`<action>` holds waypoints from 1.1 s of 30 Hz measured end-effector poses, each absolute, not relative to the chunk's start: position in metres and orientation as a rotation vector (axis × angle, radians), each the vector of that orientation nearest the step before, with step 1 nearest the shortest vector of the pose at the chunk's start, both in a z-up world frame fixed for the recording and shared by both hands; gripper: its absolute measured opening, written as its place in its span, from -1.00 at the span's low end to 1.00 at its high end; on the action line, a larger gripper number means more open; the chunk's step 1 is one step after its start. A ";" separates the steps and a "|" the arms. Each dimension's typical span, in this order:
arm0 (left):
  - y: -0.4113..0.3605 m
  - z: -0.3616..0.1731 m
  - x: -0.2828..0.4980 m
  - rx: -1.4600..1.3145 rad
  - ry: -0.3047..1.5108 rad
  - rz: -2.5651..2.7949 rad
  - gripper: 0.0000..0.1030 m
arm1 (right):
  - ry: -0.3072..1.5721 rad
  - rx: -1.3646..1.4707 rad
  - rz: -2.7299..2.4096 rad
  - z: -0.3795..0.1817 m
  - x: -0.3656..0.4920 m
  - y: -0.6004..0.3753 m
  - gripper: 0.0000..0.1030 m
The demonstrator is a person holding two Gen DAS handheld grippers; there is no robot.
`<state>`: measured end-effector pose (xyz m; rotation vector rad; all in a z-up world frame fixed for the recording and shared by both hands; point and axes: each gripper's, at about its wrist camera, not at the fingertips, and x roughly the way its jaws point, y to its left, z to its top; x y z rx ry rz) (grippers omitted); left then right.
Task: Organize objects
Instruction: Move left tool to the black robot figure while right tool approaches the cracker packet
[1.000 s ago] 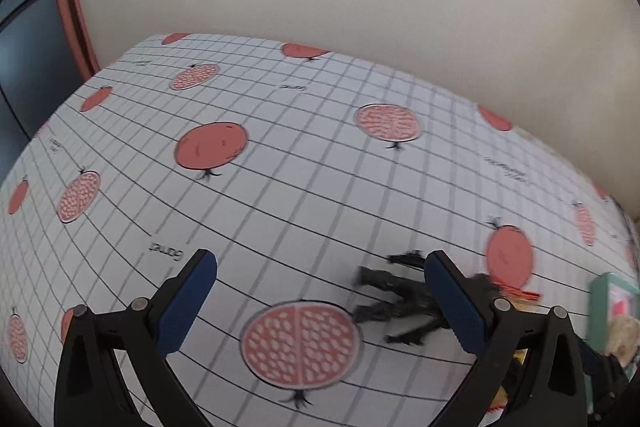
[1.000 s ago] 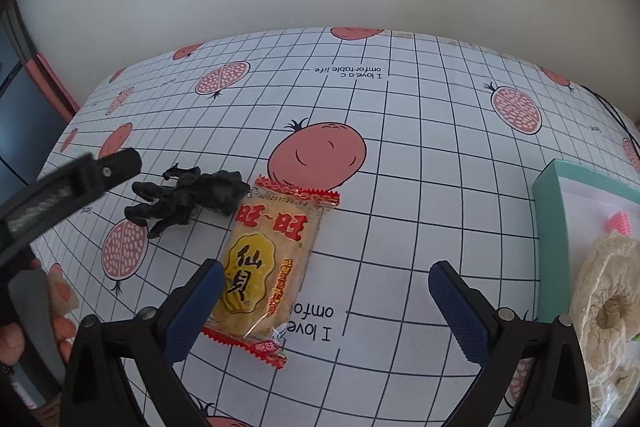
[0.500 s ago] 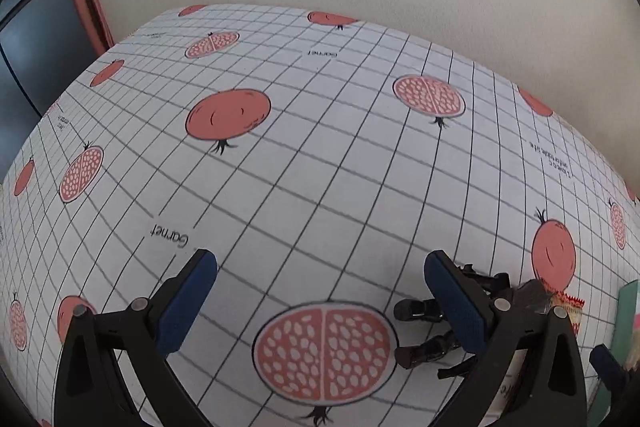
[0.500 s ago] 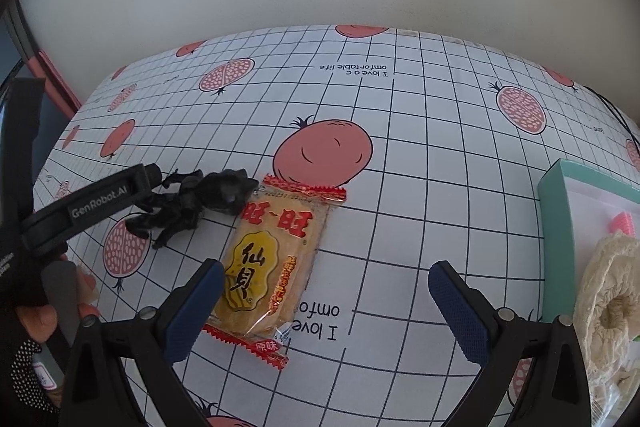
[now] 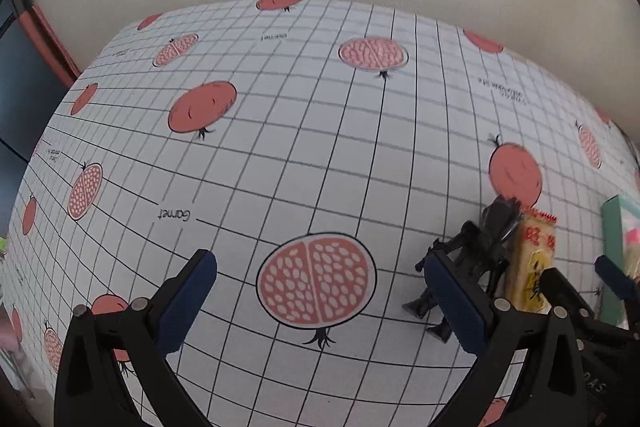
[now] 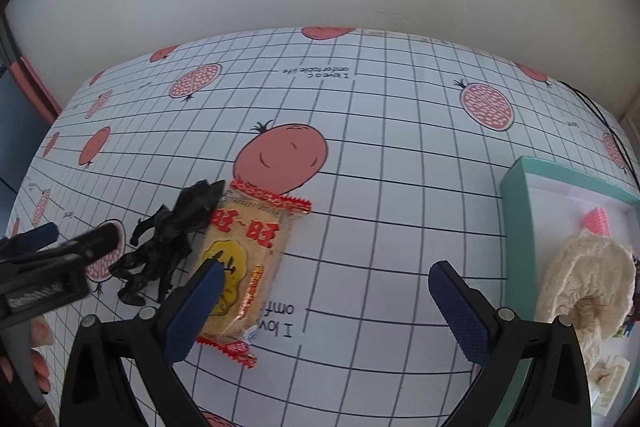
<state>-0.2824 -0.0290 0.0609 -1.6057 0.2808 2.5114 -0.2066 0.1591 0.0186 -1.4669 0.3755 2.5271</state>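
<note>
Plain pale wall backs a bench (image 6: 400, 187) covered in a gridded cloth printed with pomegranates. Two loose things lie on it, touching each other: a black figure (image 6: 160, 251) sprawled on its side, and just to its right a snack packet (image 6: 244, 263) in clear wrap with red crimped ends. At the right edge sits a teal box (image 6: 516, 227) with a white inside; it already holds a cream knitted item (image 6: 588, 275), a pink piece (image 6: 598, 221) behind it and some small things near the front that are too cut off to name. Judging by that, the sorting is partly done, with the figure and the packet the items left in view, most likely bound for the box. The right hand-held gripper (image 6: 322, 307) hangs released above the cloth, jaws spread wide with nothing between them; its left pad overlaps the packet's near end in the picture, but whether it touches I cannot tell. The left hand-held gripper (image 5: 320, 303) is likewise spread and empty, pointed at a printed pomegranate half, with the figure (image 5: 468, 259) just past its right pad and the packet (image 5: 532, 263) beyond that. From the right wrist view this gripper (image 6: 52, 251) enters at the left edge, near the figure, with fingertips of the person's hand (image 6: 38, 343) showing below it. Neither item is grasped yet, so both pick-ups and placements remain.
</note>
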 end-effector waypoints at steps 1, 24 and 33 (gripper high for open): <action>-0.030 0.064 -0.282 -1.593 0.266 2.525 1.00 | 0.408 -1.462 2.541 0.019 -0.206 0.161 1.00; -0.030 0.063 -0.283 -1.554 0.095 2.502 1.00 | 0.444 -1.468 2.525 0.007 -0.215 0.165 1.00; -0.002 0.055 -0.275 -1.500 0.147 2.412 1.00 | 0.422 -1.452 2.527 0.005 -0.215 0.171 0.99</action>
